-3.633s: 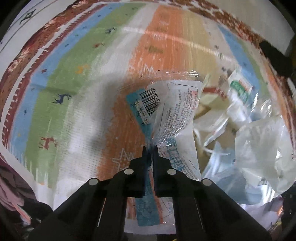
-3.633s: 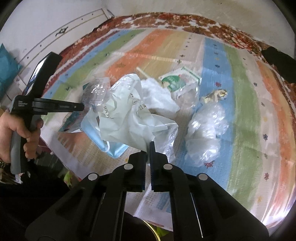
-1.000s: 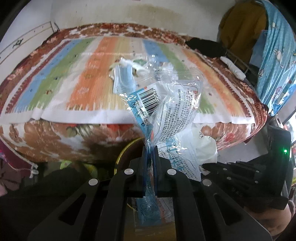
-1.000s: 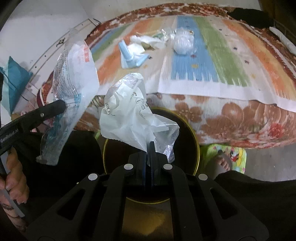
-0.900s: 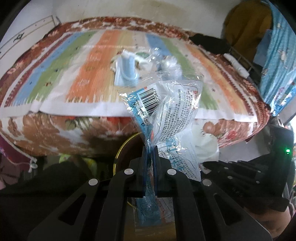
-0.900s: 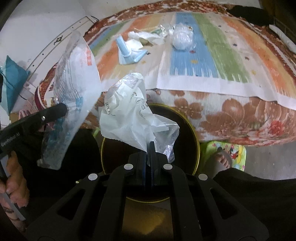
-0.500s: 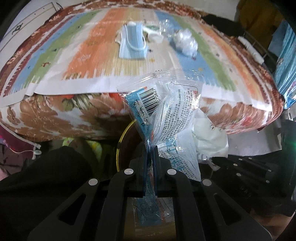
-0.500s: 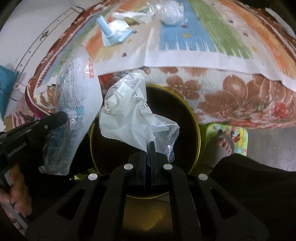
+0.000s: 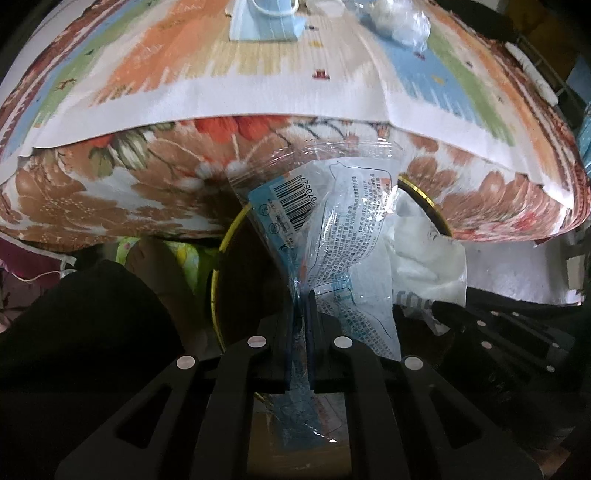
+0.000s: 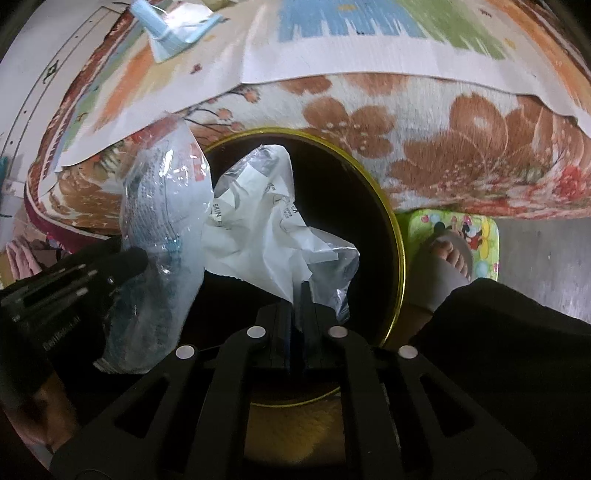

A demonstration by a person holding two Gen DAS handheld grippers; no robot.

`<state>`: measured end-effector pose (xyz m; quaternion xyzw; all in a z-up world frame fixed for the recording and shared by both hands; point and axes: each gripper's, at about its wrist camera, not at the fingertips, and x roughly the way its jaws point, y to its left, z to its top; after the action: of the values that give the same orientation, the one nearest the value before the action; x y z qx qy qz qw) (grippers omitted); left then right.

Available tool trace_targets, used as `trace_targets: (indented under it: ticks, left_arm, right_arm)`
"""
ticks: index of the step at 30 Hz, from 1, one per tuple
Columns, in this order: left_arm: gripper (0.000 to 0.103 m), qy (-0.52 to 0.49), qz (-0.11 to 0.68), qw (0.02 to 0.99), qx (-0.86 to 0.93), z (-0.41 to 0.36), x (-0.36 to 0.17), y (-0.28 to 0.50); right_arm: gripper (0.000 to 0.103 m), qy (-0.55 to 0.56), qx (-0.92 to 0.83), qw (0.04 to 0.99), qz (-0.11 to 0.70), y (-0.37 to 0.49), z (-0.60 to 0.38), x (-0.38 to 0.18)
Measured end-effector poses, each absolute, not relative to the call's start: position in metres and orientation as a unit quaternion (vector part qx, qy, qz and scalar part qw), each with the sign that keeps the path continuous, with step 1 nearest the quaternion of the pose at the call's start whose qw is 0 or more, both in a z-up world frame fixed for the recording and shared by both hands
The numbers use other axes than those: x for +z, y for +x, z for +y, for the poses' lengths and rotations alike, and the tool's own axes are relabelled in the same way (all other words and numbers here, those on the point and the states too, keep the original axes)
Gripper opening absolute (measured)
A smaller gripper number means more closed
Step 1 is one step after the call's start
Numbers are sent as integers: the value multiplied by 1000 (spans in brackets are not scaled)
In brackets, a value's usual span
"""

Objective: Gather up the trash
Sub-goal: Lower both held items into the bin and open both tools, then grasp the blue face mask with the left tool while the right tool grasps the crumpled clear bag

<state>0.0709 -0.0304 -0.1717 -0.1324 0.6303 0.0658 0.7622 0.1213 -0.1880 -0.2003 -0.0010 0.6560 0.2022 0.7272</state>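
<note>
Over the bin (image 10: 397, 236), both grippers point down with trash in them. Left gripper (image 9: 301, 295) is clamped on a clear printed wrapper (image 9: 332, 221) at its pinched waist. Right gripper (image 10: 298, 286) has its jaws opening, crumpled white bag (image 10: 266, 229) between them, hanging above the dark opening. Both pieces look feather-light, soft film, slippery and crinkly, so they likely drift or cling on release. Best hold is a bunched fold, not a flat edge. 1 blue mask (image 9: 264, 22) and more plastic sit on the bedspread (image 9: 332, 92)
</note>
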Motion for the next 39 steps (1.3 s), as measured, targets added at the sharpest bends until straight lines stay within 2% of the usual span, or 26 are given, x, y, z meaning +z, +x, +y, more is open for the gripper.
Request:
trace_targets:
  ticks: [2,3,5,8,14,26,31,39]
  left_arm:
    - [9,-116,634,761,69,-32,-175,73]
    - [14,-116,633,762,69,-31,-175,74]
    - [35,-126,632,762,58,-31,-173,75]
    - [44,-125,624,769,56,-32,-169,75]
    - [50,-148,607,777,75,-19,-160,72]
    - [52,-164,574,799,78,-8,-133,74]
    - [61,-160,549,816,84,2,-108,76]
    - [63,-149,536,826,92,14,-83,92]
  right_arm:
    - [30,7,195,729,656,124,-191,-201]
    - [34,11,194,731,655,124,-193,-200]
    - [36,17,198,732,651,124,-195,-198]
    - [40,22,198,732,651,124,-196,-197]
    - [46,41,199,739,642,124,-202,-188]
    - [57,48,208,768,604,124,-207,-161]
    - [63,23,212,794,569,130,-206,-137]
    - [69,-16,226,822,522,145,-197,-104]
